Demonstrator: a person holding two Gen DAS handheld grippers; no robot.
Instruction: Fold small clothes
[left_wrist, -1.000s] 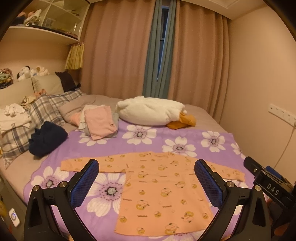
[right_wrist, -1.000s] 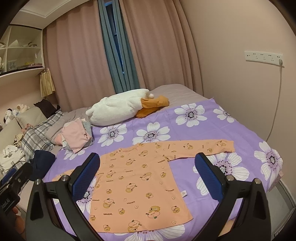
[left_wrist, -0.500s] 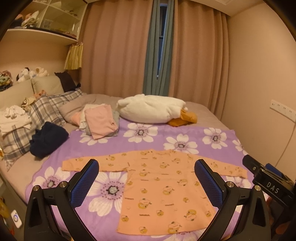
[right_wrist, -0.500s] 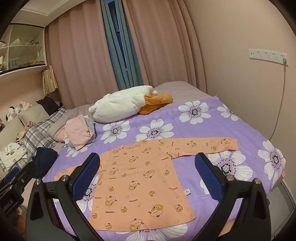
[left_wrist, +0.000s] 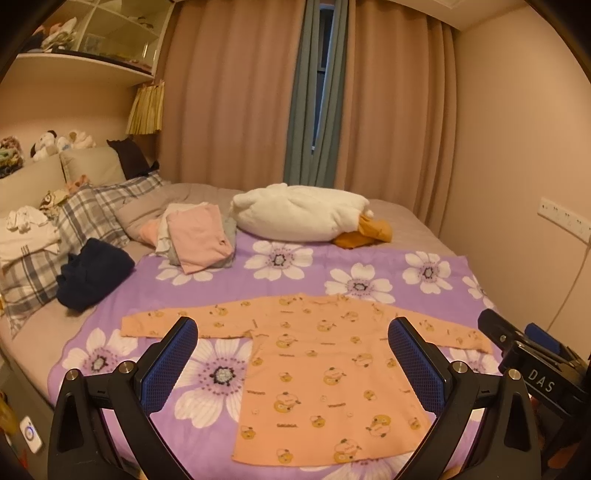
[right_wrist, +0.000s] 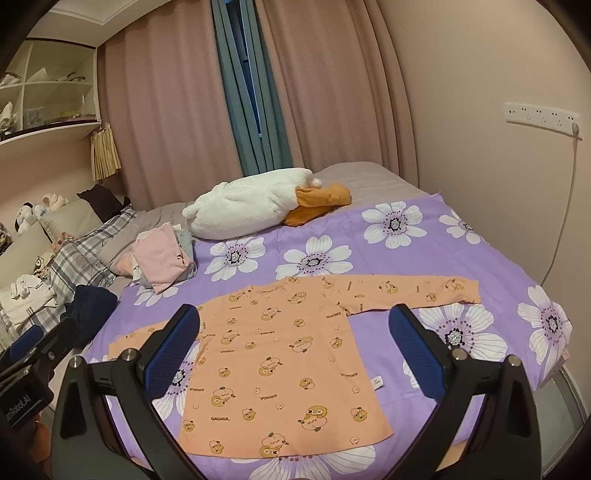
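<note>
- Bed (left_wrist: 436, 225) covered by purple flowered blanket (left_wrist: 317, 266).
- Orange shirt (left_wrist: 325, 369) lies flat on blanket, sleeves outstretched.
- Left claw (left_wrist: 295, 354) spread, holding nothing.
- Right claw (right_wrist: 295, 354) spread, holding nothing.

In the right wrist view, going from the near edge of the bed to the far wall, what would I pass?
Orange shirt spread flat on the purple flowered blanket → white plush duck → bare grey-beige bedding → curtains.

We see the bed (left_wrist: 413, 225) under a purple flowered blanket (left_wrist: 295, 266) (orange shirt (left_wrist: 325, 373) spread flat, folded clothes stack (left_wrist: 199, 240) behind).
</note>
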